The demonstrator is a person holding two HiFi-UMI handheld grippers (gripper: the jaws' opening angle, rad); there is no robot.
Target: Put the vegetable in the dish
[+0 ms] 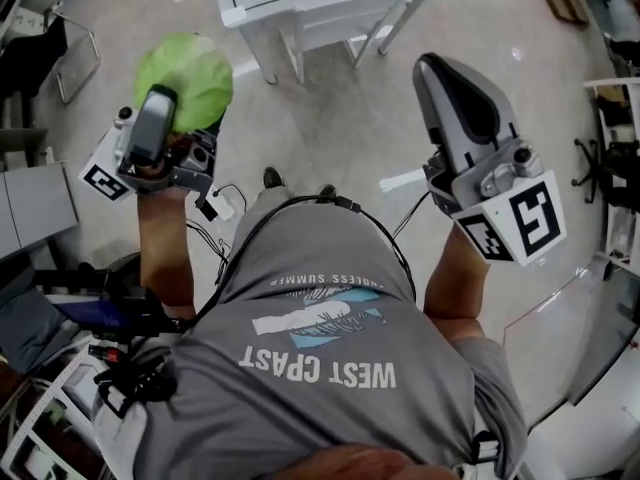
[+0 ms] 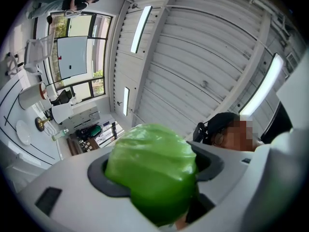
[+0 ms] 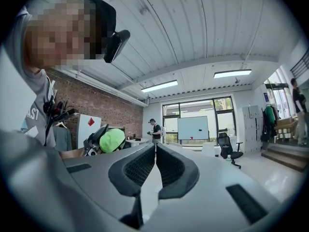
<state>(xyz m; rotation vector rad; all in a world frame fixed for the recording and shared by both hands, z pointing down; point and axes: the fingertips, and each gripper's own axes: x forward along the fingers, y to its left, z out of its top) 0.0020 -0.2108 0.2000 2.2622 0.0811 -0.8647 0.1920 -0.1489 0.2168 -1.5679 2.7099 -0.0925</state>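
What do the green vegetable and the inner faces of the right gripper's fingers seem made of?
The green vegetable looks like glossy plastic or rubber, perhaps a model cabbage: smooth moulded leaf ridges, shiny highlights. On the right gripper, the fingers have dark matte inner faces with a ribbed grid, probably rubber.

The cabbage (image 2: 152, 175) has a smooth, glossy, plastic-looking green skin with shallow leaf folds. The left gripper (image 2: 157, 162) has a matt grey plastic shell, and its pads (image 2: 99, 180) look dark, matt and rubbery. The right gripper (image 3: 155, 151) has the same matt shell, and its dark pads (image 3: 140, 167) carry a fine grid texture. In the head view, the pale floor (image 1: 340, 138) at twelve o'clock is polished and reflective. The T-shirt (image 1: 330, 408) at six o'clock is matt grey cloth with a print. The brick wall (image 3: 104, 105) at nine o'clock in the right gripper view looks rough.
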